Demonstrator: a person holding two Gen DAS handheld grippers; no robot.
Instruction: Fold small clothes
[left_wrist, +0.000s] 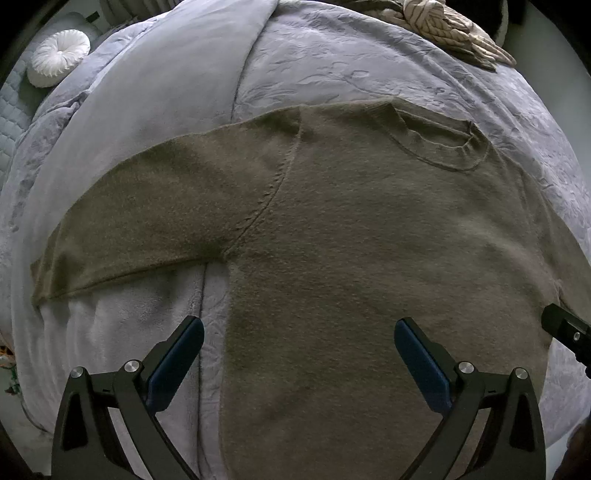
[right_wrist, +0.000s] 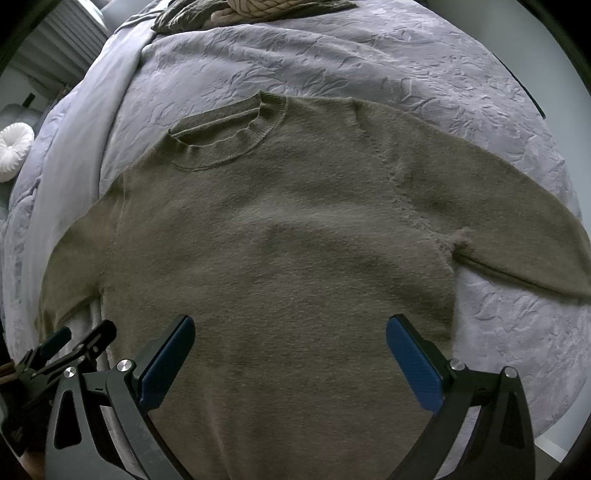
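An olive-brown knit sweater (left_wrist: 351, 229) lies flat, front up, on a lilac bedspread, with both sleeves spread out to the sides; it also shows in the right wrist view (right_wrist: 288, 240). Its round ribbed collar (right_wrist: 221, 144) points away from me. My left gripper (left_wrist: 299, 350) is open and empty, hovering over the sweater's lower left body edge. My right gripper (right_wrist: 290, 347) is open and empty, hovering over the lower middle of the body. The right gripper's tip shows at the edge of the left wrist view (left_wrist: 565, 328), and the left gripper shows in the right wrist view (right_wrist: 74, 347).
The lilac embossed bedspread (right_wrist: 351, 62) covers the bed, with a smoother folded-over part (left_wrist: 155, 85) on the left. A white round cushion (left_wrist: 61, 57) lies at the far left. A beige chunky-knit item (left_wrist: 450, 29) lies at the far edge beyond the collar.
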